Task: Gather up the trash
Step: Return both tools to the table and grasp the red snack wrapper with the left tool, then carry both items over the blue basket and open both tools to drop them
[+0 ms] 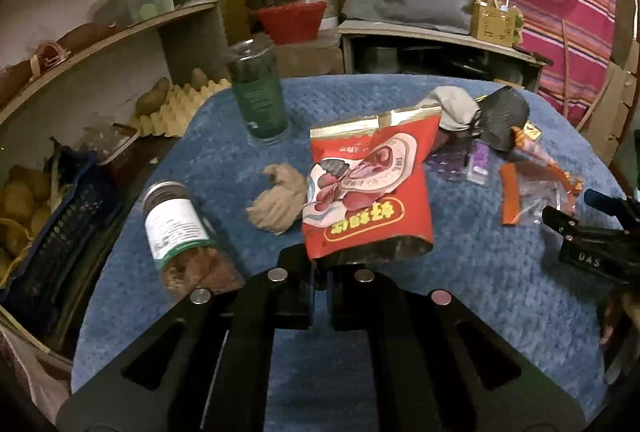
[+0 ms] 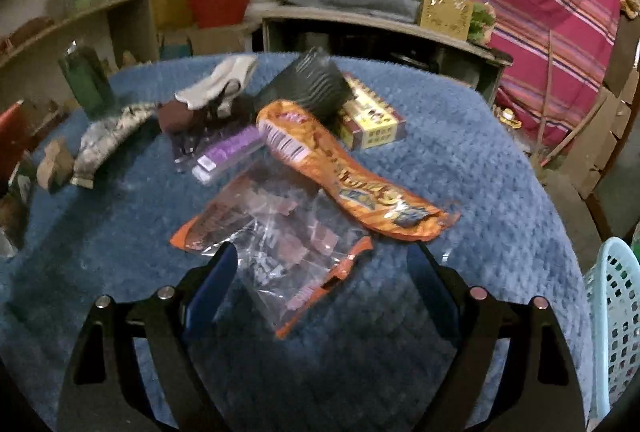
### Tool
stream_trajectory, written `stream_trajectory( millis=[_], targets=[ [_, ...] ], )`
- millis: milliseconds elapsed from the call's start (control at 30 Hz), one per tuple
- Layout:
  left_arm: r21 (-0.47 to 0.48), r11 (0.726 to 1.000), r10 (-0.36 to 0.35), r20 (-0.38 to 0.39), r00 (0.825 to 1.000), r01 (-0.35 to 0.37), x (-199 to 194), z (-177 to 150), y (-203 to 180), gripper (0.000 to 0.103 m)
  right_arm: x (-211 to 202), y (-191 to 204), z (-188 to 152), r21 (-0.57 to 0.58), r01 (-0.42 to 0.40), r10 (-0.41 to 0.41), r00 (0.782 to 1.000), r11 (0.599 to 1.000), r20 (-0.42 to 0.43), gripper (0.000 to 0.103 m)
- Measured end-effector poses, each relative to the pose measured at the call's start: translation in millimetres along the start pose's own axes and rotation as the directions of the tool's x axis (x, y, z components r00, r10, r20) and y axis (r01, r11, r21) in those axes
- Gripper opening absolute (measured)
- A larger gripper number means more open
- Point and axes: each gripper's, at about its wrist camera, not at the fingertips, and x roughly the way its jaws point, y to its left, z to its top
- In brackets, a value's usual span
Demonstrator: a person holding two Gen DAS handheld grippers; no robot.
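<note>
My left gripper (image 1: pixel 319 274) is shut on the lower edge of a red snack bag (image 1: pixel 370 187) and holds it upright above the blue table cover (image 1: pixel 200 167). My right gripper (image 2: pixel 320 272) is open, its fingers either side of a clear wrapper with orange edges (image 2: pixel 280 252) lying on the cover. Beyond it lie an orange snack wrapper (image 2: pixel 352 175), a purple packet (image 2: pixel 228 151) and a yellow box (image 2: pixel 372 119). The right gripper shows in the left wrist view (image 1: pixel 560 216) at the right edge.
A crumpled brown paper (image 1: pixel 280 199), a jar on its side (image 1: pixel 180 232) and a green tumbler (image 1: pixel 260 91) are on the cover. A grey-white cloth (image 2: pixel 216 83) and a black ridged tray (image 2: pixel 316 83) lie at the back. A light blue basket (image 2: pixel 616 312) stands at the right.
</note>
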Motion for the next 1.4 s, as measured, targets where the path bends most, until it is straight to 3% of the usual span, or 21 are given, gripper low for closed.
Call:
stream_trajectory(
  millis=[100, 133, 300, 333, 467, 533, 700, 1000, 1400],
  targets=[
    [-0.017, 1.000, 0.006, -0.009, 1.000, -0.006, 1, -1, 11, 0.002, 5, 1, 0, -0.006, -0.019, 0.019, 1.000, 1.000, -0.023, 0.081],
    [-0.023, 1.000, 0.005, -0.009, 1.000, -0.006, 0, -1, 14, 0.002, 5, 1, -1, -0.007, -0.028, 0.028, 0.999, 1.000, -0.023, 0.070],
    [-0.046, 0.999, 0.005, 0.001, 1.000, -0.005, -6, 1, 24, 0.002, -1, 8, -2, -0.034, -0.055, 0.055, 0.998, 0.998, -0.002, 0.053],
    [-0.046, 0.999, 0.006, 0.003, 1.000, -0.006, -6, 1, 24, 0.002, -3, 8, -2, -0.038, -0.058, 0.058, 0.998, 0.998, 0.005, 0.040],
    [-0.039, 0.999, 0.010, 0.014, 1.000, -0.009, -10, 2, 22, 0.002, -11, 11, -4, -0.051, -0.071, 0.073, 0.997, 0.996, 0.037, 0.036],
    [-0.037, 0.999, 0.008, 0.018, 1.000, -0.007, -12, 3, 20, 0.002, -18, 10, -6, -0.054, -0.093, 0.096, 0.994, 0.994, 0.057, 0.029],
    [-0.027, 1.000, 0.008, 0.035, 0.999, -0.007, -20, 5, 15, 0.002, -39, 2, -13, -0.043, -0.125, 0.129, 0.987, 0.991, 0.099, 0.027],
    [-0.012, 0.999, -0.037, 0.054, 0.998, 0.038, -36, 3, -6, 0.002, -75, -24, -35, -0.063, -0.142, 0.147, 0.984, 0.988, 0.095, 0.027],
    [0.080, 0.993, -0.085, 0.044, 0.995, 0.081, -41, -7, -78, 0.002, -111, -100, -60, 0.045, -0.129, 0.123, 0.984, 0.991, 0.129, 0.027]
  ],
)
